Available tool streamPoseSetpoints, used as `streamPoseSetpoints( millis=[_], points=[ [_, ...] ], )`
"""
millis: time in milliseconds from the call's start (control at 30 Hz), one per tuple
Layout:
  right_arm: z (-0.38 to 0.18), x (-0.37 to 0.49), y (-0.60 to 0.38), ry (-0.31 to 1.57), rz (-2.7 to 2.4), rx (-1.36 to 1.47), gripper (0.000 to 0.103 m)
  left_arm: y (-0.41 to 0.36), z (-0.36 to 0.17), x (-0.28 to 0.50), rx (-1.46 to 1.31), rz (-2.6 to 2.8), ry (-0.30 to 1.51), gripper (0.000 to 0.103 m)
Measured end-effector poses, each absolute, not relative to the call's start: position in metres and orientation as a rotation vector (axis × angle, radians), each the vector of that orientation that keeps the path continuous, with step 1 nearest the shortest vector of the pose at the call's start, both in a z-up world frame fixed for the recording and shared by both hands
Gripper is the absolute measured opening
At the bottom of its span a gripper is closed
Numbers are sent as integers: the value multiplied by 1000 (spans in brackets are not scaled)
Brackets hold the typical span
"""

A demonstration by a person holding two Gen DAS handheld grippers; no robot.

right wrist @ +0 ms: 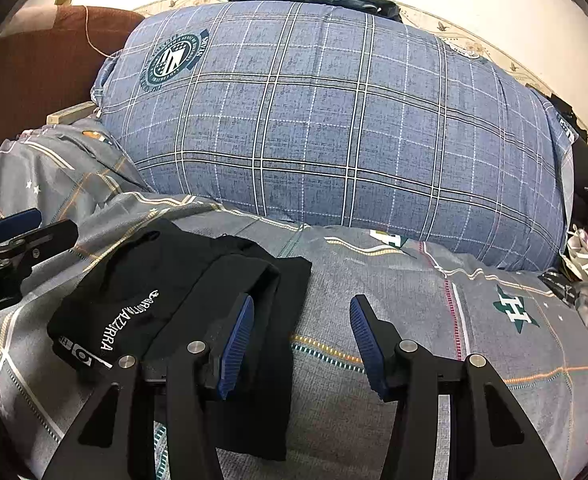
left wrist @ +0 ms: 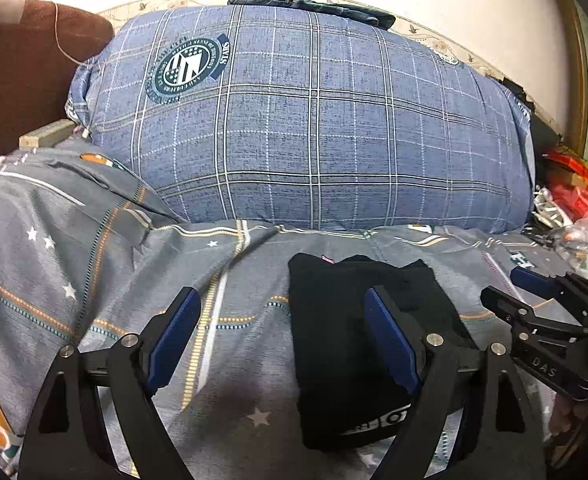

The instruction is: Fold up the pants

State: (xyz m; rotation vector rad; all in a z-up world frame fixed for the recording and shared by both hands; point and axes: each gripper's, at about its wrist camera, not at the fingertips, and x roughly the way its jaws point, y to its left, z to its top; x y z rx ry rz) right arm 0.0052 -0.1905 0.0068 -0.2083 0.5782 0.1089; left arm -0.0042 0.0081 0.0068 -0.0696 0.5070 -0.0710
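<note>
Black pants (left wrist: 346,344) lie folded into a compact stack on the grey patterned bedsheet (left wrist: 113,280). White lettering shows on them in the right wrist view (right wrist: 165,300). My left gripper (left wrist: 281,312) is open and empty, with its right finger over the pants. My right gripper (right wrist: 302,320) is open and empty, with its left finger over the pants' right edge. It also shows in the left wrist view (left wrist: 510,284) to the right of the pants. The left gripper shows in the right wrist view (right wrist: 41,224) at the far left.
A big blue plaid pillow (left wrist: 314,120) lies behind the pants, with dark jeans (left wrist: 310,4) on top of it. A brown cushion (left wrist: 25,68) stands at the back left. Red packets and plastic bags (left wrist: 574,208) clutter the right edge of the bed.
</note>
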Motion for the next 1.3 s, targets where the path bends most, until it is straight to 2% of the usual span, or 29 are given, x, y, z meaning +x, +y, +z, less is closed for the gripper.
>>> streamPoseSetpoints(
  millis=[333,467,667,767,1300],
  points=[
    [1,7,-189,603,121,-194,54,1,10,-6,19,18,455,92],
    [-2,10,-188,611,122,-194,54,0,13,-9,35,56,423,103],
    [-1,10,-193,610,133,-149,54,-10,21,-19,121,81,338,103],
    [1,9,-199,615,142,-104,60,-13,21,-18,150,75,352,103],
    [-4,8,-195,621,114,-148,61,-10,12,-6,123,63,468,103]
  ],
)
